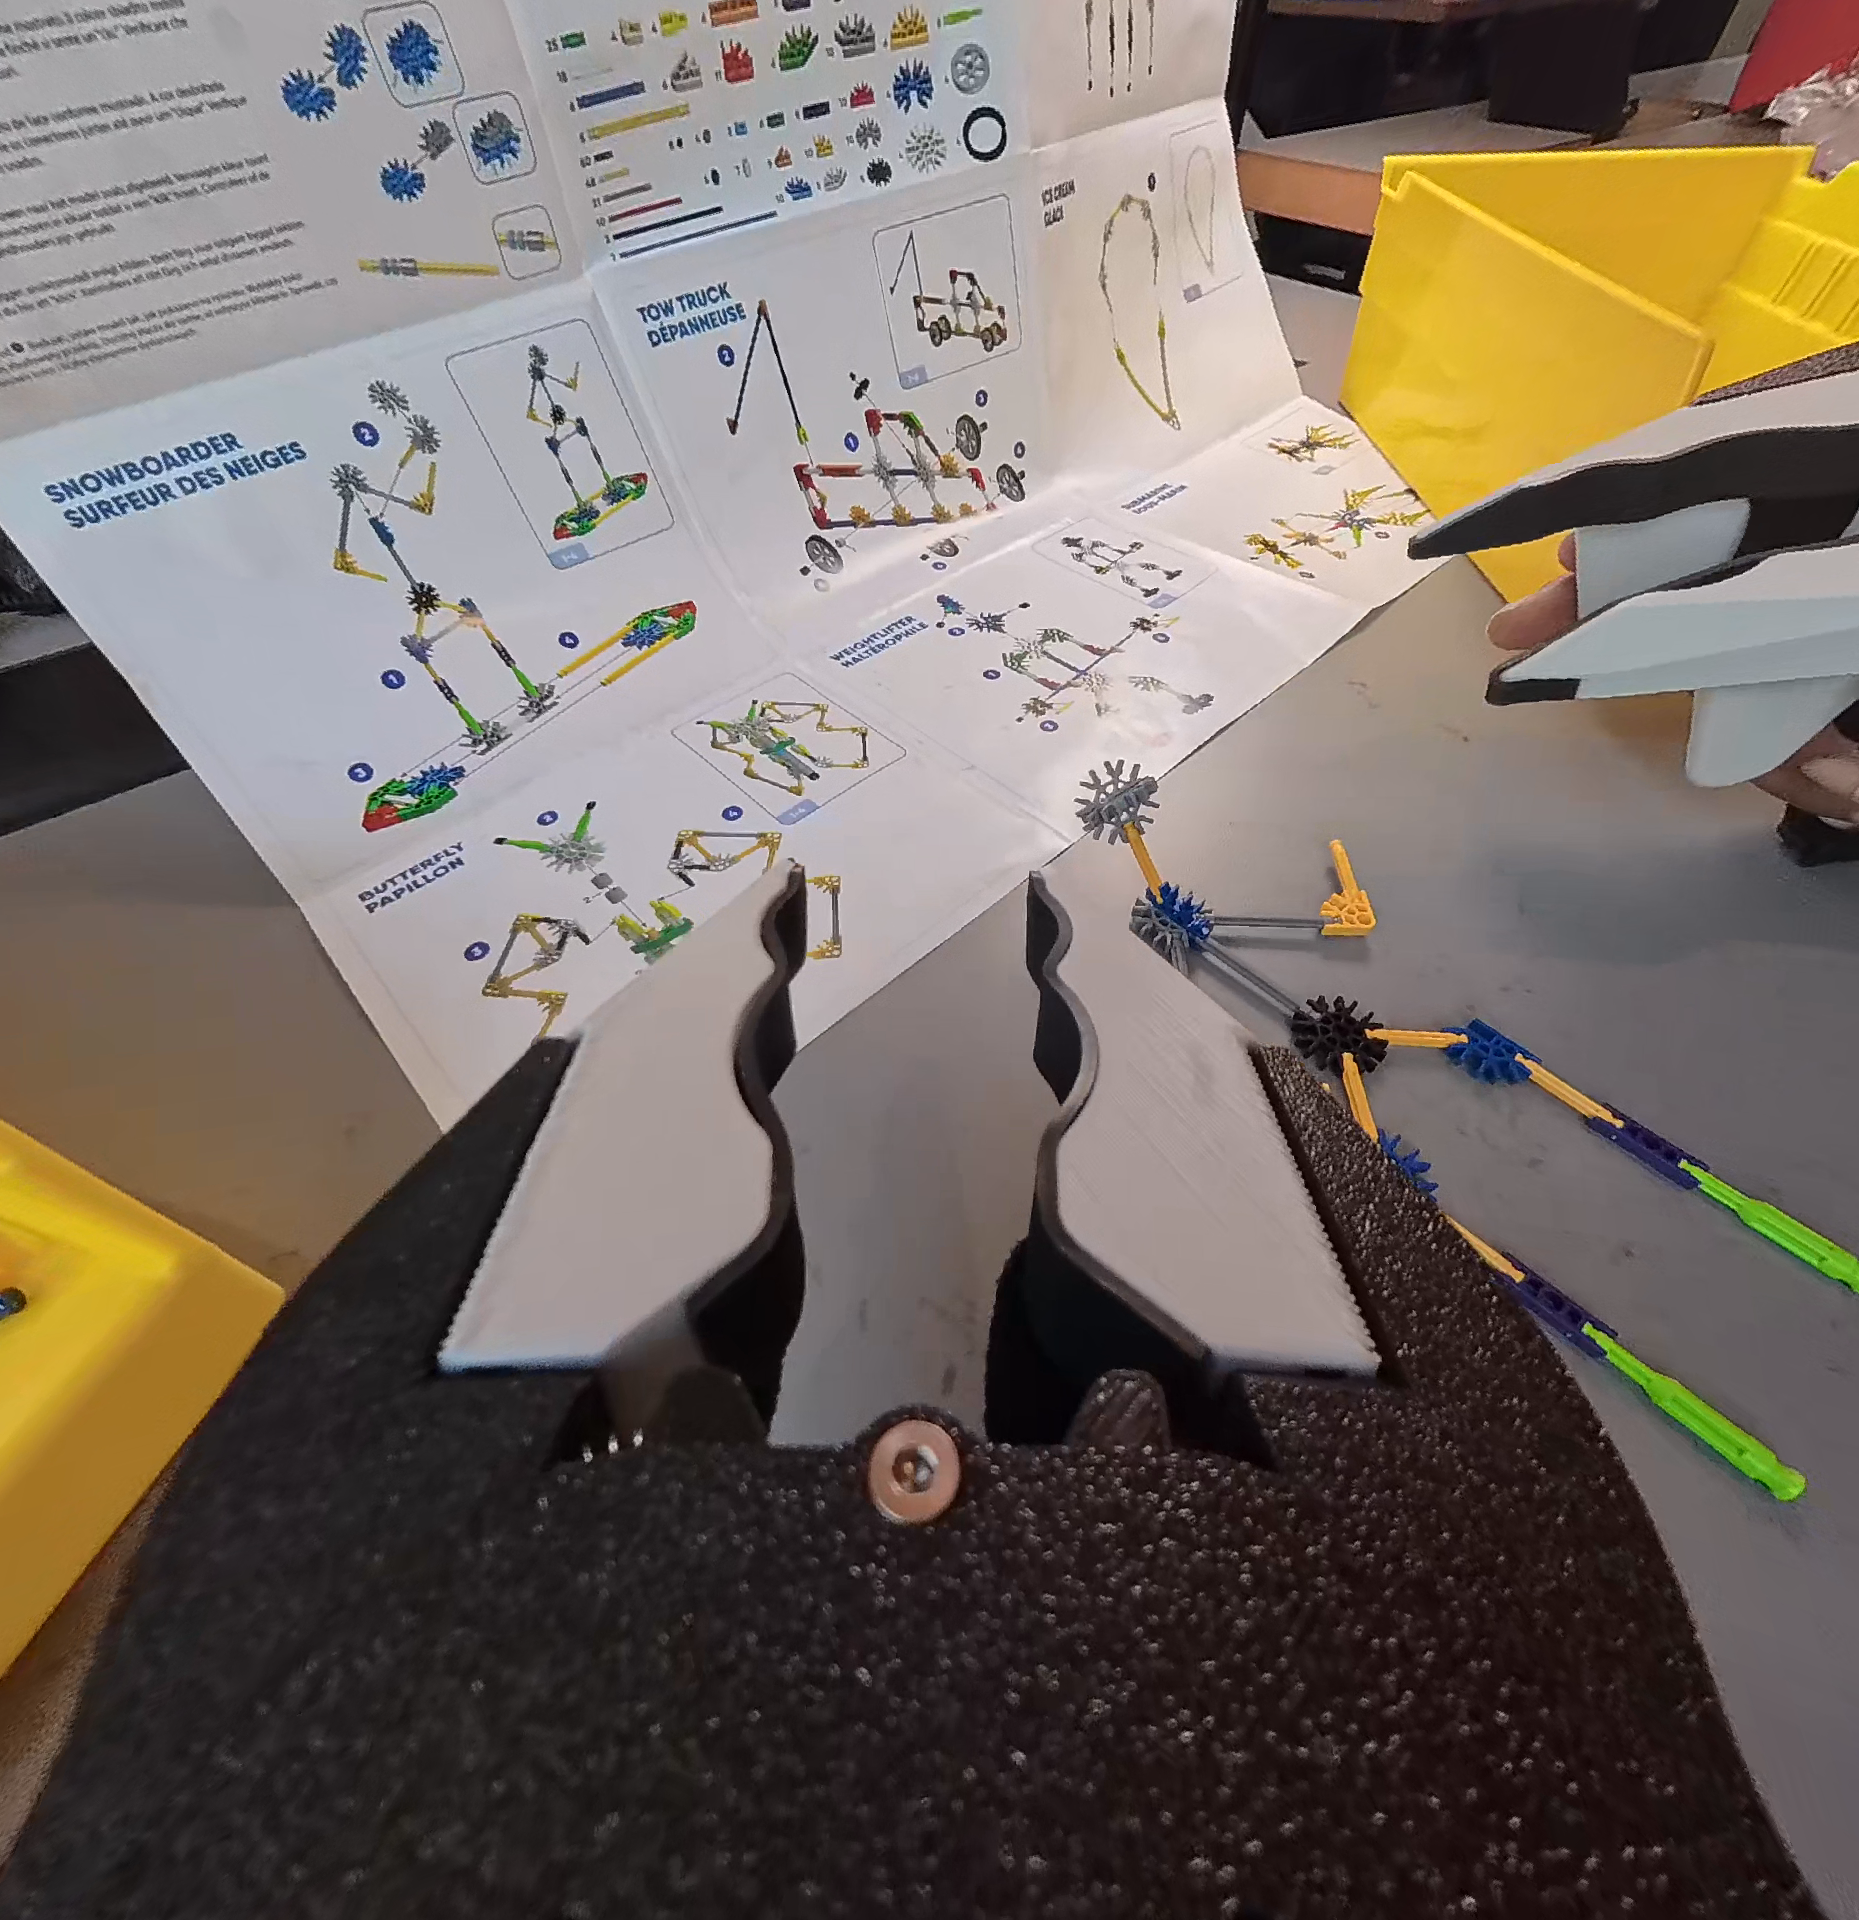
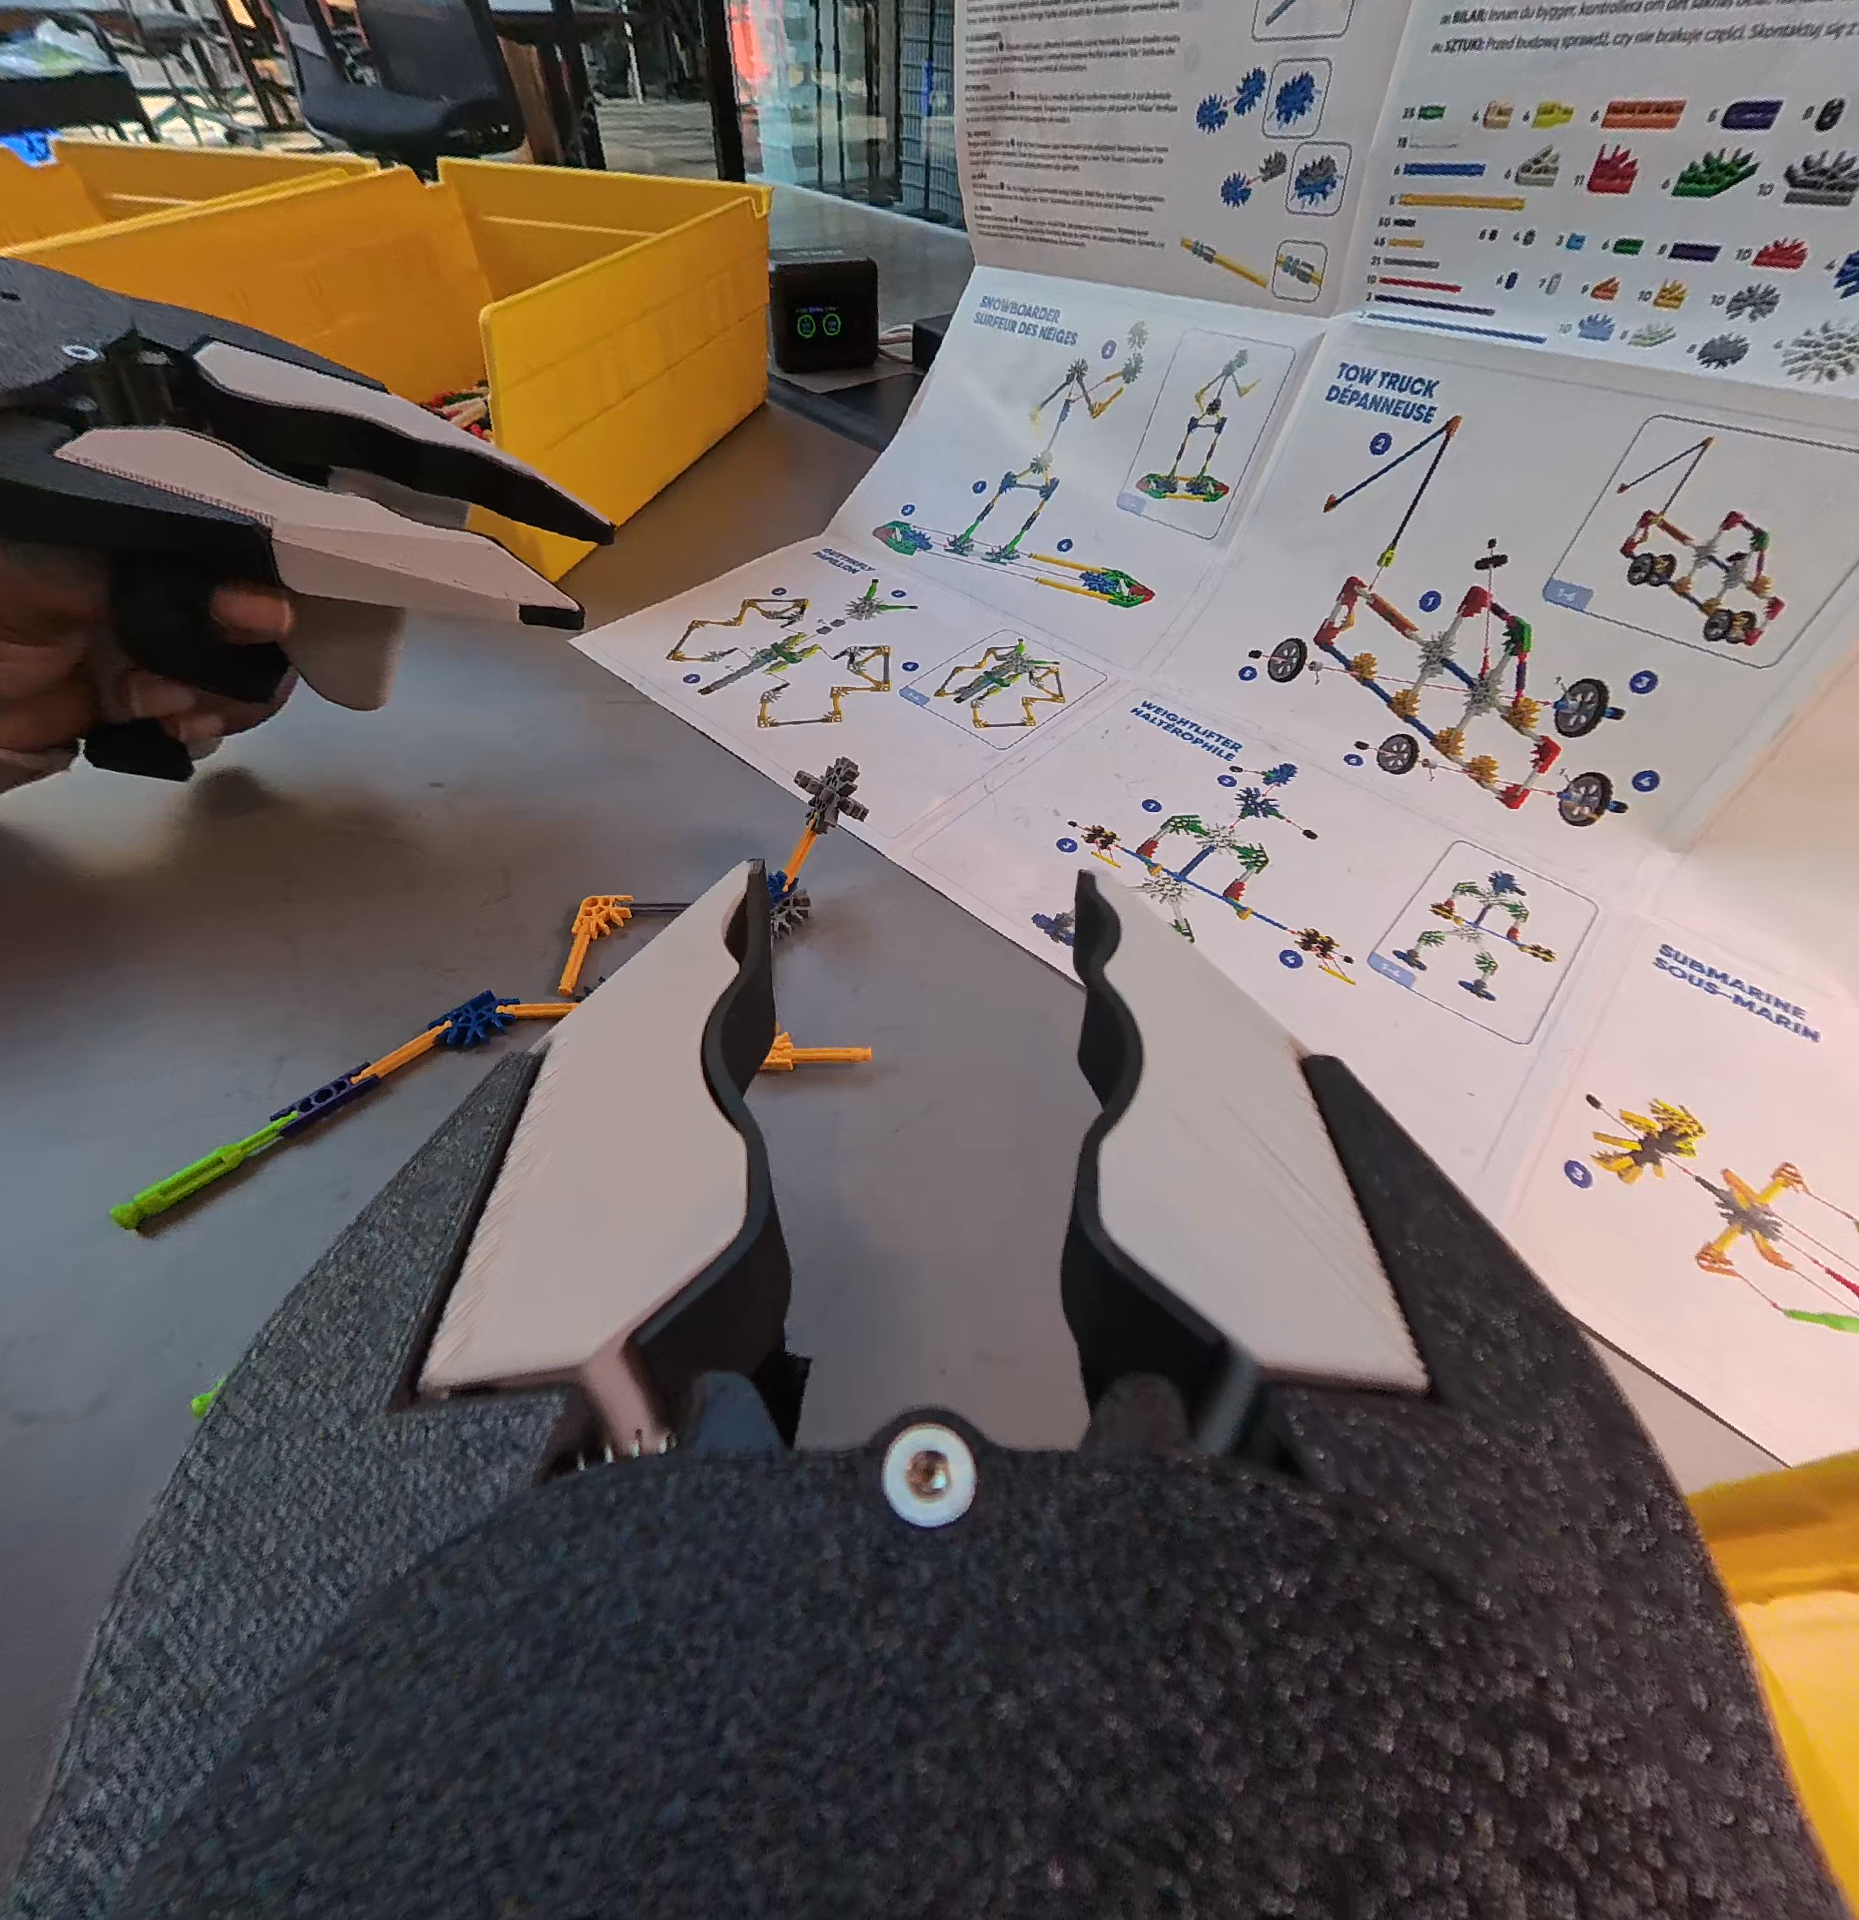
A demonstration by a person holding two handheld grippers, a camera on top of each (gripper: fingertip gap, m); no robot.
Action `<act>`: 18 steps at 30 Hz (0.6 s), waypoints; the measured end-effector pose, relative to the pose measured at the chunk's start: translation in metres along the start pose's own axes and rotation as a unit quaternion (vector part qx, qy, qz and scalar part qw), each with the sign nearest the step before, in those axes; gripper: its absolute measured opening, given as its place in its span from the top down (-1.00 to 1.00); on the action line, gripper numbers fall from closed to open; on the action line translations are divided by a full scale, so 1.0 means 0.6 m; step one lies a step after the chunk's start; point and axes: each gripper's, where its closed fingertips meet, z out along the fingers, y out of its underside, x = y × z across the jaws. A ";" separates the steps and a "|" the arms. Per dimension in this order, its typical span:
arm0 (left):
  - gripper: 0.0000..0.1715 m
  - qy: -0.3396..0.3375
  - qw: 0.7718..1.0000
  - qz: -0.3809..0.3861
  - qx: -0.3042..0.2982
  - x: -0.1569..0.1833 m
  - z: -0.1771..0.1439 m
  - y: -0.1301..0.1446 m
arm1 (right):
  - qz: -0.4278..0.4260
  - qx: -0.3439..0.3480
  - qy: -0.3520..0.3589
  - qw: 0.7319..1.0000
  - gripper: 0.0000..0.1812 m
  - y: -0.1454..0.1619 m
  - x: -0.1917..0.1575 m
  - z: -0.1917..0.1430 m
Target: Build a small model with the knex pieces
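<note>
Your left gripper (image 1: 914, 883) shows in the left wrist view with its jaws spread wide and nothing between them, hovering over the grey table (image 1: 229, 987) at the near edge of the instruction sheet (image 1: 551, 499). At about 3 o'clock from its fingertips lies the rod-and-connector figure (image 1: 1340, 1034): a grey snowflake connector at the top, blue and black hubs, yellow rods, and two legs ending in green pieces that run toward 4 o'clock. It sits flat on the table, just beside your right-hand finger and not touching it. At 2 o'clock your right gripper (image 1: 1465, 613) hangs in the air, also parted and empty, in front of a yellow bin (image 1: 1507, 343). A second yellow tray (image 1: 104, 1403) shows at 8 o'clock.

Your right gripper (image 2: 920, 873), in the right wrist view, is likewise wide and holds nothing. The figure (image 2: 468, 1023) lies at 9 o'clock of its fingertips, partly hidden behind the left-hand finger, with one green leg pointing to 8 o'clock. The sheet (image 2: 1424, 644) spreads from 12 to 4 o'clock, its far half standing upright. At 10 o'clock your left gripper (image 2: 582, 571) hovers above the table, with yellow bins (image 2: 613, 332) behind it and a small black device with a lit screen (image 2: 823, 317) at 12 o'clock.
</note>
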 end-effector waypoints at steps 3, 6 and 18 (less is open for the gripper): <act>0.50 0.004 1.000 -0.006 -0.002 0.001 0.003 0.004 | -0.005 -0.002 -0.001 1.000 0.37 0.000 -0.002 0.001; 0.50 0.012 1.000 -0.010 -0.001 0.004 0.004 0.003 | -0.011 -0.002 -0.007 1.000 0.40 0.001 -0.007 0.001; 0.68 0.044 0.999 -0.024 0.003 0.015 0.006 0.002 | -0.021 -0.001 -0.012 1.000 0.49 0.000 -0.013 0.000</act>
